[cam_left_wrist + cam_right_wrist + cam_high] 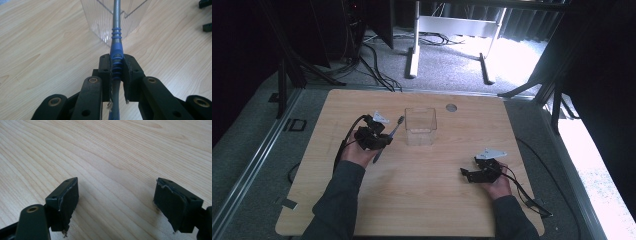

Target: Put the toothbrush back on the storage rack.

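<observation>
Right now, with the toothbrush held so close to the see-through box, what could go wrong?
1. The left gripper pinches the blue and grey toothbrush on its ribbed grip only; the long handle might swivel.
2. The clear plastic box stands loose on the wooden table, so a bump from the brush could tip it.
3. The right gripper is open and far away, not steadying the box.

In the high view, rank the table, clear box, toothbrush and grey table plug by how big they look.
Largest to smallest:
1. Table
2. Clear box
3. Toothbrush, long but thin, clamped in the left gripper; box versus brush is close, since the brush is raised toward the camera
4. Plug
</observation>
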`<state>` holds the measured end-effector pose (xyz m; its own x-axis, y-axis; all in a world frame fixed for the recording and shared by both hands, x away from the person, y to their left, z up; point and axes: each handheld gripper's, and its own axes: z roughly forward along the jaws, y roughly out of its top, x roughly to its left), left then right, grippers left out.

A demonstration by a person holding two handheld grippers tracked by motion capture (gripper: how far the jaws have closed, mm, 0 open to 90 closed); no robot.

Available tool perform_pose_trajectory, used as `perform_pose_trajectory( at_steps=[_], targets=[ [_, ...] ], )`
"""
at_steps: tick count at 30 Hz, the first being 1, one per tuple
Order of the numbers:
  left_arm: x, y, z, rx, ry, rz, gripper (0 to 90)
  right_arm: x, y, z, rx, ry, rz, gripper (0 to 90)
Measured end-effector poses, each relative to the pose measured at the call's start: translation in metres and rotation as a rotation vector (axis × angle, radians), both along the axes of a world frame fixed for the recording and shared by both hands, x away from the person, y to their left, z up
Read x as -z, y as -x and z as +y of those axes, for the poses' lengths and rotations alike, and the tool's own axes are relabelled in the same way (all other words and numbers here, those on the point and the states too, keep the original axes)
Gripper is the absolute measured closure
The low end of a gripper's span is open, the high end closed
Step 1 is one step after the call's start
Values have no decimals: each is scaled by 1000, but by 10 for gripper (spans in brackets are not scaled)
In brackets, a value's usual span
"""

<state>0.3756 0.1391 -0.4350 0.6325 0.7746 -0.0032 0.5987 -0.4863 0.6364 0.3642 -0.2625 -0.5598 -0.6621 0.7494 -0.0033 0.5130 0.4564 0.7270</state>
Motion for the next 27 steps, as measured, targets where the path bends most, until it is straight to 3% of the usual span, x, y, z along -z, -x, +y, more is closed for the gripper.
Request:
perform_pose_trajectory(
  at_steps=[27],
  targets=[
    [-6, 0, -3, -37, 107, -81, 788, 0, 0, 0, 1, -1, 1, 196]
  ],
)
